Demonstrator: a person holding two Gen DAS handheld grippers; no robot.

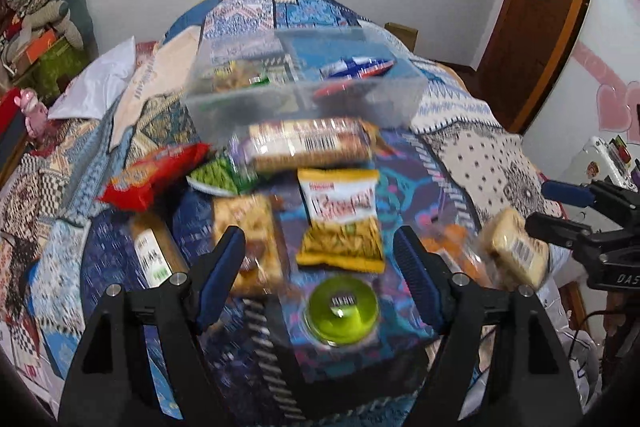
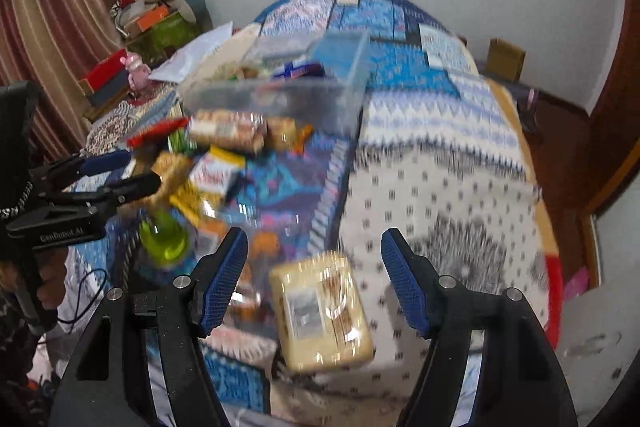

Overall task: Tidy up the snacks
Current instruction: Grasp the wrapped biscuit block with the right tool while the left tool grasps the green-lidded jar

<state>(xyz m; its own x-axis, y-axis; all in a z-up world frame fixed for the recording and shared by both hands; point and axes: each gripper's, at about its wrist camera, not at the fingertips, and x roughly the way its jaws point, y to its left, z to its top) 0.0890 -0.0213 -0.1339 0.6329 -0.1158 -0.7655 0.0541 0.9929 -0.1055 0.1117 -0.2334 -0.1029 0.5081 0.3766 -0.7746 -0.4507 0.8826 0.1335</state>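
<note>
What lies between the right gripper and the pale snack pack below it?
Nothing visible. The right gripper is open over the pale snack pack, which lies alone on the bedspread, with no other snack in the gap.

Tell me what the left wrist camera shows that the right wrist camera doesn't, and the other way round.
Only the left wrist view shows pink heart decorations on the wall at the right edge, and the right gripper from the side.

Only the right wrist view shows a striped curtain at the left, and the left gripper from the side.

Both share the patterned bedspread, the clear plastic bin with some snacks inside, the yellow snack bag, the green round container and the pale wrapped biscuit pack.
</note>
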